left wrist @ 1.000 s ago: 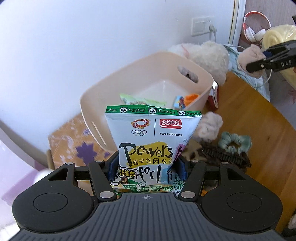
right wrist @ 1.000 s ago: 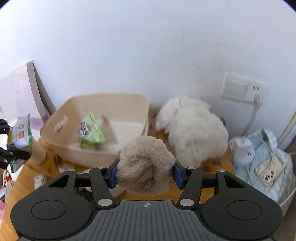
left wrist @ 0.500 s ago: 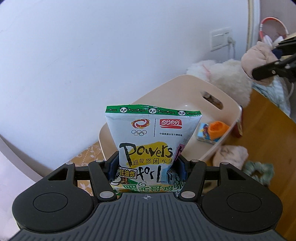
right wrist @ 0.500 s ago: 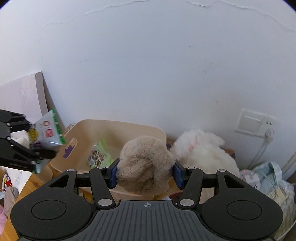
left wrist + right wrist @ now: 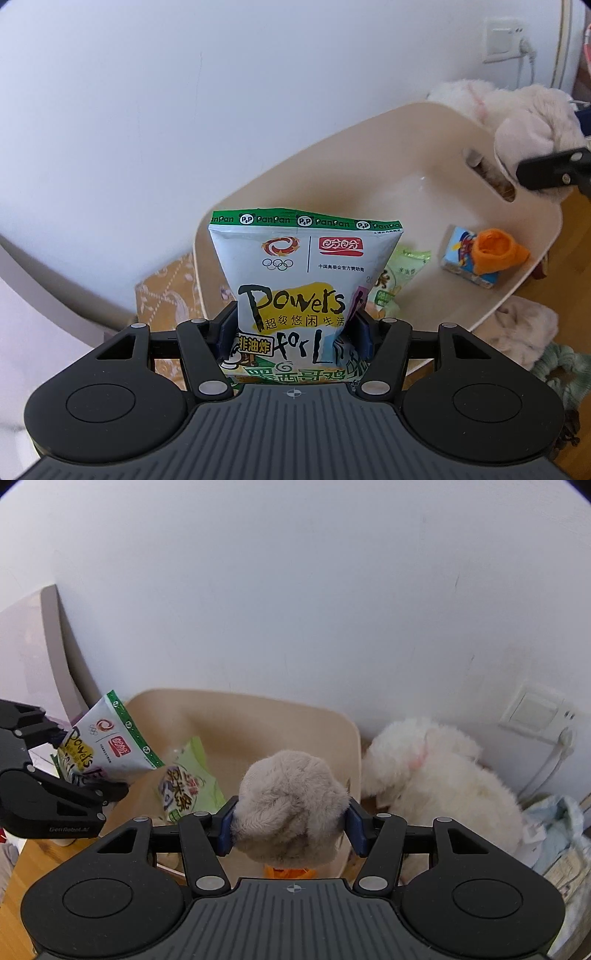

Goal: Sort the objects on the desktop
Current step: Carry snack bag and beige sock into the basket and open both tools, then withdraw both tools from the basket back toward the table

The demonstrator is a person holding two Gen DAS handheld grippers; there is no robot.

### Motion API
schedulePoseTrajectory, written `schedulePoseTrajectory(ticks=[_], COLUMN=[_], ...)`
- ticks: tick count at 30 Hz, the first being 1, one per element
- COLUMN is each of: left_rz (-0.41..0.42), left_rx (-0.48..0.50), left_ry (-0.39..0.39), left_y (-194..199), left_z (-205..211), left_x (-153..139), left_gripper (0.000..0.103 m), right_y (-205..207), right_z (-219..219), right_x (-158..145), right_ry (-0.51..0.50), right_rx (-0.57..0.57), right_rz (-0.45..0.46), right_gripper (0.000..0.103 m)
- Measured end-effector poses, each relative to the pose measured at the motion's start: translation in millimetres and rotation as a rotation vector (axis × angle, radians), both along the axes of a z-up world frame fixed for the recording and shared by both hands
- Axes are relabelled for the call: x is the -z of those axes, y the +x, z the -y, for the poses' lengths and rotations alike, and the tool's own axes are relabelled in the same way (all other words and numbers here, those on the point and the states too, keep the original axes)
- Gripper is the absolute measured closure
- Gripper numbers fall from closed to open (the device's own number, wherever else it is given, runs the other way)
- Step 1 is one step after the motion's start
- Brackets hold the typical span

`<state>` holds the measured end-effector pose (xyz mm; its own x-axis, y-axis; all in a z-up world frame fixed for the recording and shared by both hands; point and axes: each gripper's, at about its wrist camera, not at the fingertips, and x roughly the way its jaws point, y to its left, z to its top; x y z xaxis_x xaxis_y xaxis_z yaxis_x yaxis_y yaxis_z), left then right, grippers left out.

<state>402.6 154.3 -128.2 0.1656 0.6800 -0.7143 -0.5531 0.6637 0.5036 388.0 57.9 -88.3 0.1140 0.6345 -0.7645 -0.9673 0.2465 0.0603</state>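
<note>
Over left rim of bin: my left gripper clamps snack bag; early release drops it outside. Centre, green packet already in bin. Right: my right gripper squeezes plush ball; both converging, collision risk.

Home room: plush toy, wall socket, wooden desk.

The left gripper is matte black with blue fingers. Silver screws dot its linkages. The right gripper matches, with a ribbed grey housing.
</note>
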Motion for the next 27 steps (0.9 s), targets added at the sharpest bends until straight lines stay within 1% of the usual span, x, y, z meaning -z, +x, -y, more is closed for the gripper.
schedulePoseTrajectory(ticks=[2,5,10,11,12,14,16,17,18,19,23,25,27], left_rz=[0.008,0.03,0.002,0.0,0.001,0.013,0.039,0.052,0.06,0.066,0.063,0.064,0.061], left_rx=[-0.022,-0.067,-0.076,-0.079,-0.081,-0.09,-0.079,-0.075,-0.07,-0.064,-0.068,-0.068,-0.077], left_ry=[-0.008,-0.04,-0.037,-0.041,-0.046,-0.045,-0.053,-0.051,-0.048,-0.045,-0.018,0.002,0.023], left_y=[0.3,-0.7,0.4,-0.3,-0.1,-1.2,-3.5,-4.9,-5.7,-5.8,-8.7,-11.0,-13.1], left_z=[-4.1,-10.7,-14.1,-14.3,-14.6,-14.6,-13.2,-11.6,-10.4,-9.5,-4.2,-1.5,2.4], left_x=[5.0,8.0,15.9,17.0,18.0,19.7,18.3,16.8,15.8,14.6,11.7,8.9,5.3], left_gripper=[0.041,0.041,0.041,0.041,0.041,0.039,0.031,0.029,0.026,0.026,0.026,0.026,0.026], right_y=[1.2,-0.2,-9.9,-14.6,-16.5,-19.8,-22.5,-23.4,-24.1,-23.8,-26.8,-29.0,-30.5], right_z=[-4.5,-15.2,-24.2,-23.1,-24.2,-23.9,-23.7,-23.7,-22.7,-22.4,-17.7,-13.2,-7.6], right_x=[9.4,22.8,36.7,34.0,35.6,38.6,39.3,38.9,38.1,37.5,33.8,30.7,27.4], right_ry=[-0.004,-0.035,-0.079,-0.085,-0.09,-0.1,-0.101,-0.099,-0.094,-0.087,-0.078,-0.068,-0.052], right_rx=[0.006,0.018,0.01,0.006,0.001,-0.009,-0.021,-0.024,-0.025,-0.025,-0.043,-0.055,-0.062], right_rz=[-0.013,-0.011,0.008,0.007,0.006,0.014,0.03,0.037,0.04,0.041,0.059,0.074,0.084], right_gripper=[0.048,0.048,0.048,0.048,0.046,0.04,0.035,0.032,0.026,0.024,0.02,0.014,0.014])
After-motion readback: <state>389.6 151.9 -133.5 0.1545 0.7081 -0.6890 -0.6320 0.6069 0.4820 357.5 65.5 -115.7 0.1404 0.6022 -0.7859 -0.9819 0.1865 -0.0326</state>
